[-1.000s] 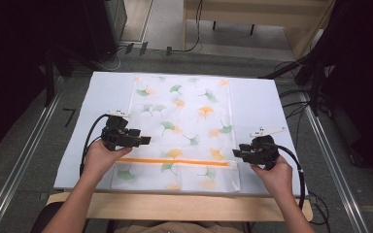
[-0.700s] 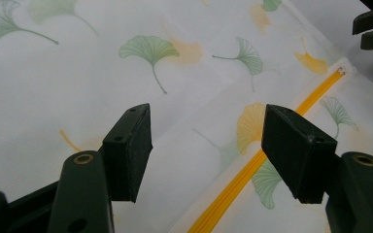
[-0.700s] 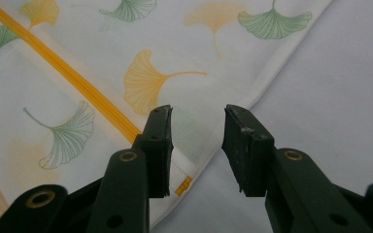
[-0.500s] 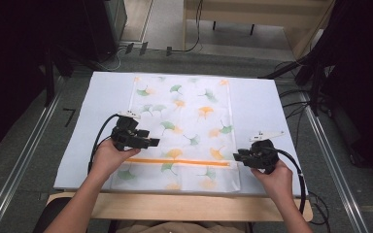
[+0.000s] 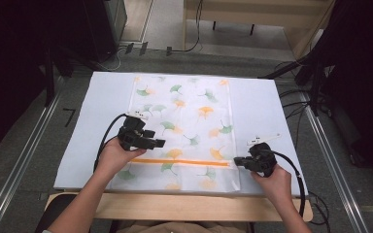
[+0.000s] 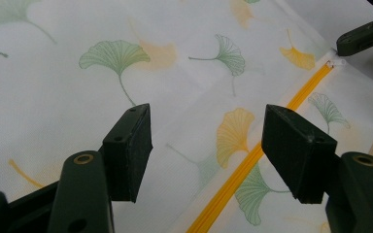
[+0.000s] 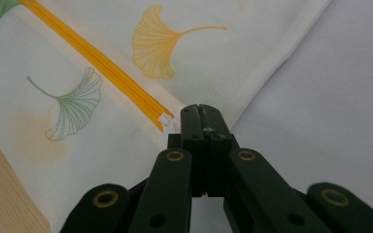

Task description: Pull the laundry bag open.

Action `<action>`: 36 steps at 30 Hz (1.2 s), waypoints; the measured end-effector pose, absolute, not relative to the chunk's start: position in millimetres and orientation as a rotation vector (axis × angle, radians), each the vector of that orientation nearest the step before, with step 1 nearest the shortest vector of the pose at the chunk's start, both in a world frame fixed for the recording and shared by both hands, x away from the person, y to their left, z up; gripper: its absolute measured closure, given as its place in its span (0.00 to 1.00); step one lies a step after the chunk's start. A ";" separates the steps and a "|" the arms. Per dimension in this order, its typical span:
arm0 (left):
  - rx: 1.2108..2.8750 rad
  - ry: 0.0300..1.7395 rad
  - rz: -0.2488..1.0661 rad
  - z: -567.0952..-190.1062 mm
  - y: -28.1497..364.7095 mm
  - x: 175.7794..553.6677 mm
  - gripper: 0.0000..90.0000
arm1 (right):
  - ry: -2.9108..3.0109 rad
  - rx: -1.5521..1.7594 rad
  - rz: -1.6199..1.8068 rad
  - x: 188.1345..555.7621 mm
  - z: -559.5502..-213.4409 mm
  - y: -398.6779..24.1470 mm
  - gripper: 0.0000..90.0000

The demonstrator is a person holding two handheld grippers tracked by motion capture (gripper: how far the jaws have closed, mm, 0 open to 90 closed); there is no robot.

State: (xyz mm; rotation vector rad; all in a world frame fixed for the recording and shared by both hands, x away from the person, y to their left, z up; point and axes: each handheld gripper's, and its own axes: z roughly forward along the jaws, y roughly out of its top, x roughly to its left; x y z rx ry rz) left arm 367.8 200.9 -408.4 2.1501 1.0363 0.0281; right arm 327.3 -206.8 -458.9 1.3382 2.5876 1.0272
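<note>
Pouch [image 5: 184,121] of white fabric with ginkgo-leaf print, lying flat at centre of white table cover [image 5: 272,107], near edge close to front edge. Orange zipper [image 5: 182,162] shut across pouch; contents hidden. Right gripper [image 5: 236,160] just closed, jaws together at zipper's right end; pull tab too small to confirm. Left gripper [image 5: 161,143] over pouch, jaws apart.

Wooden table [image 5: 184,208], front edge showing bare at six o'clock. Spread across the top, a white sheet [image 5: 262,104], covering nearly everything. Flat on the sheet, dead centre, a white pouch [image 5: 184,126] printed with green and orange ginkgo leaves, orange zipper [image 5: 182,162] running three to nine near its six o'clock edge. Smooth, no folds.
</note>
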 end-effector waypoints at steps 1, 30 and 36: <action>2.153 1.033 0.028 -408.4 200.4 368.1 0.40 | 2.592 1.342 1.031 326.9 -459.1 -206.5 1.00; 2.156 1.022 0.021 -410.6 197.4 369.3 0.40 | 2.644 1.279 1.013 326.2 -459.9 -182.5 1.00; 2.153 1.011 0.020 -409.8 196.6 368.2 0.40 | 2.608 1.260 1.046 328.8 -453.7 -183.0 0.98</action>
